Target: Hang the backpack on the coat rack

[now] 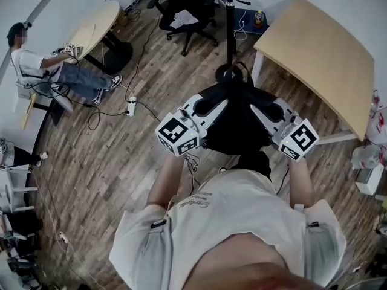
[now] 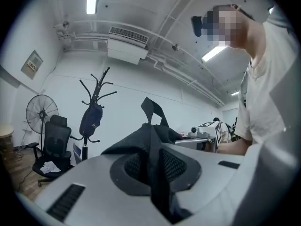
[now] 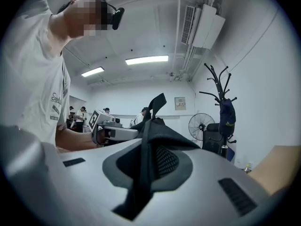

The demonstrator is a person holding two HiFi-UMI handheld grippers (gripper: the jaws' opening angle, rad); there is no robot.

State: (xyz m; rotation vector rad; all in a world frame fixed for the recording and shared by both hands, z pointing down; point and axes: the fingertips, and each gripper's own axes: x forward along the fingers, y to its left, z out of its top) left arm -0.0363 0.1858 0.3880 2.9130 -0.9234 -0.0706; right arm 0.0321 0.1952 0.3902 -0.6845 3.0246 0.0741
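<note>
Coat rack (image 1: 228,32): a black pole on a round base, standing on the wood floor; its curved arms branch out at the top.
Small dark bag (image 2: 91,119): hangs from the coat rack's arms, against the pole. What it holds cannot be seen.
Backpack (image 1: 236,128): black, held in the air between the two grippers on the person's side of the coat rack, close to its base in the head view. It is on no hook. Its top loop stands upright, and its contents cannot be seen.
Left gripper (image 2: 151,168): the jaws are closed tight on the backpack, with a black strap and mesh pinched between the pads.
Right gripper (image 3: 146,166): the jaws are likewise clamped on the backpack, with its fabric bunched between them.
Counter (image 1: 320,47): light wood, just right of the coat rack in the head view.
Office chair (image 1: 184,5): black, just left of the coat rack's pole, with white papers (image 1: 183,20) on its seat.
Fan (image 2: 41,111): left of the coat rack, above the office chair, in the left gripper view.
Seated person (image 1: 48,68): well left of the coat rack.
</note>
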